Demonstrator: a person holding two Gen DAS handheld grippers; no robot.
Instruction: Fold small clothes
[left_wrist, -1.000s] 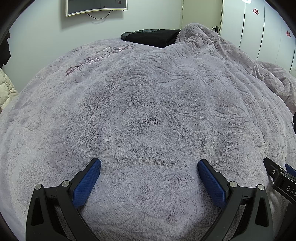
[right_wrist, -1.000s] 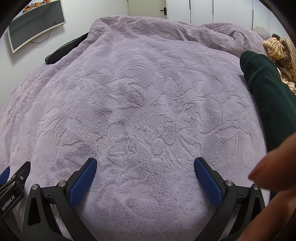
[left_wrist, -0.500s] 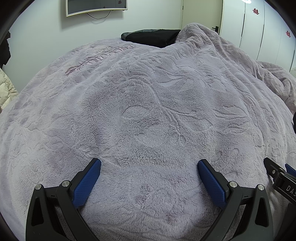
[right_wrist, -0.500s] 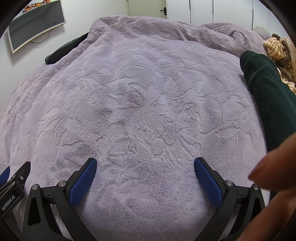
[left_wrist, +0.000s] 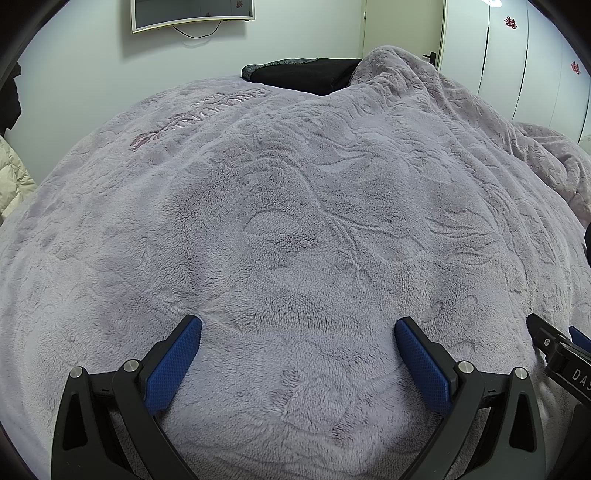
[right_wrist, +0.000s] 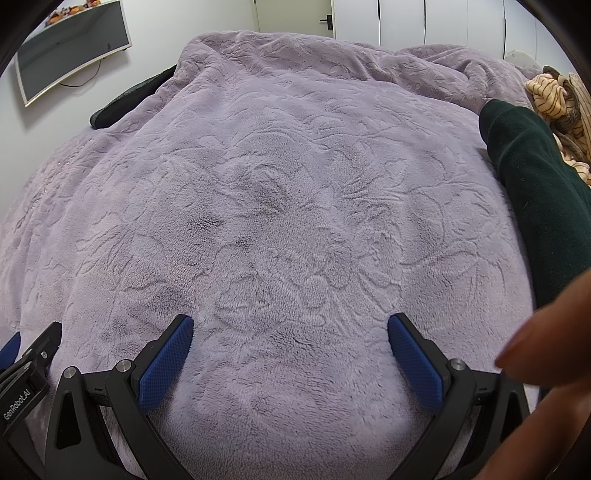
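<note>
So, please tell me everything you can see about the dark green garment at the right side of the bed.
The dark green garment looks like soft, matte knit or fleece, plain, without print. It lies on the purple blanket as a long, rounded band running along the right edge; its full shape is cut off. Behind it sits a beige striped cloth, seemingly touching it. Neither gripper touches it.

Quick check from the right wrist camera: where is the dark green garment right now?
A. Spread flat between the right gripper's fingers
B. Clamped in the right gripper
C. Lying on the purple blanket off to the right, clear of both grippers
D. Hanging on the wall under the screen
C: the dark green garment lies on the purple blanket at right, and the right gripper stands open with only blanket between its fingers.
</note>
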